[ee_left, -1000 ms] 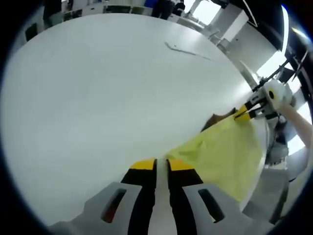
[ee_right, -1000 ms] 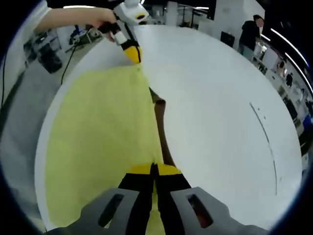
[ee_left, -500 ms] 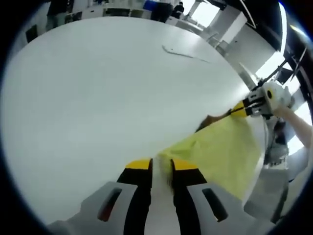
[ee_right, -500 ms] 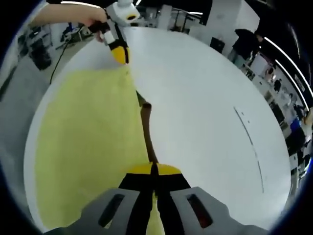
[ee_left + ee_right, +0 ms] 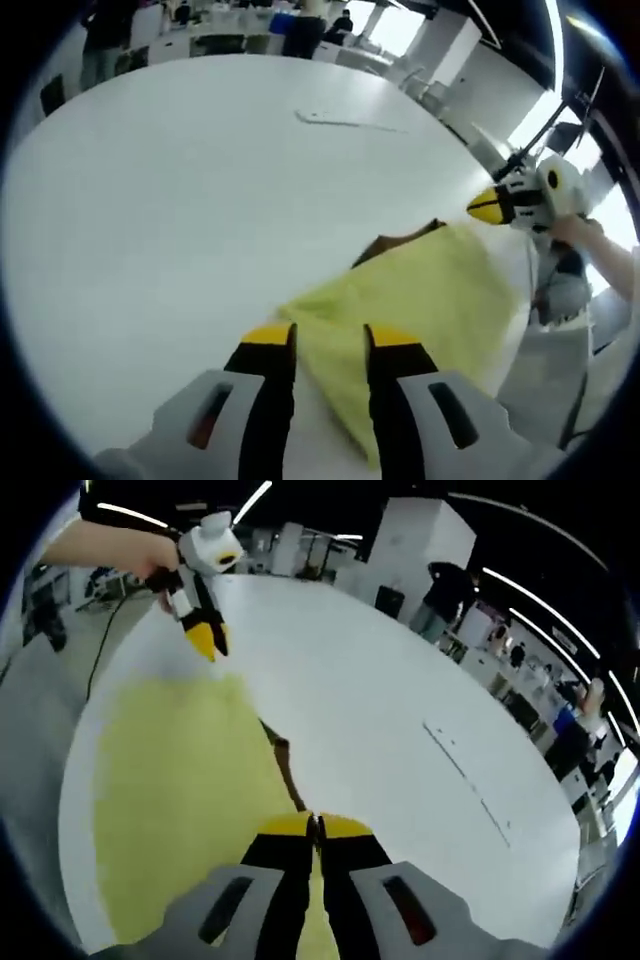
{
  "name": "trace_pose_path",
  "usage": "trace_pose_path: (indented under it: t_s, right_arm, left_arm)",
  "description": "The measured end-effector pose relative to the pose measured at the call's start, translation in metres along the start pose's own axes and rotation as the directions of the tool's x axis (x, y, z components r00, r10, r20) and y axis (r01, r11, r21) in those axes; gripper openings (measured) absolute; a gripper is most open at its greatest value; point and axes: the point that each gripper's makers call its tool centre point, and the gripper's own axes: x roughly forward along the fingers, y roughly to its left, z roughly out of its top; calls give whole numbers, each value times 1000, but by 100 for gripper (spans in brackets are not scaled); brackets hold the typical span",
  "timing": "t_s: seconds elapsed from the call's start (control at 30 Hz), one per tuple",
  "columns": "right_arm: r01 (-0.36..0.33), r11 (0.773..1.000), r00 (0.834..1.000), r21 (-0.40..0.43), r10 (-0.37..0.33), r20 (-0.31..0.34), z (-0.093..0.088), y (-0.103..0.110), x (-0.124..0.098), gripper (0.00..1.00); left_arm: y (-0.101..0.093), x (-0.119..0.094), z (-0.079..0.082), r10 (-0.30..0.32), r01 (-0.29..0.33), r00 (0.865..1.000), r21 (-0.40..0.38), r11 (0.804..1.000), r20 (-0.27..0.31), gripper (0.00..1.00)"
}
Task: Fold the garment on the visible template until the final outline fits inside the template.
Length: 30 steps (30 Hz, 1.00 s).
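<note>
my left gripper (image 5: 318,338) stands with its jaws parted and nothing pinched between them; the near edge of the yellow garment (image 5: 420,300) lies flat just under and past the tips. my right gripper (image 5: 317,826) has its jaws pressed together with a sliver of yellow cloth running between them, so i judge it is clamped on the garment's edge, low over the table (image 5: 380,730).

the garment is spread on the near side of the white table, toward its rim, one long edge running between my two grippers. a brown strip shows along that edge, perhaps a collar or lining; i cannot tell which. farther out across the table, well apart from the cloth, a thin dark line (image 5: 345,123) is drawn on the surface, which i take for part of the template.

the cloth looks thin, light and limp, so it should slide easily on the smooth top and sag or wrinkle if lifted by one point. i would take it by the corners or hem, both grippers at once, keep the edge taut between them, and drag rather than toss it toward the line.
</note>
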Motion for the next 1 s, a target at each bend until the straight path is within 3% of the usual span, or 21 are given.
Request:
trace_pose_path:
  t_s: [0.5,1.0]
  right_arm:
    - [20,992,1000,127,-21,6,-9,36,-51,30]
    - [41,964,998,264,-51,30,-22,66,-97,45]
  left_arm:
    - [-24,-36,-28,-6,5,1000,40,999,12,38]
    - [-54,-58,-58,-37,36,999,41,999,28,47]
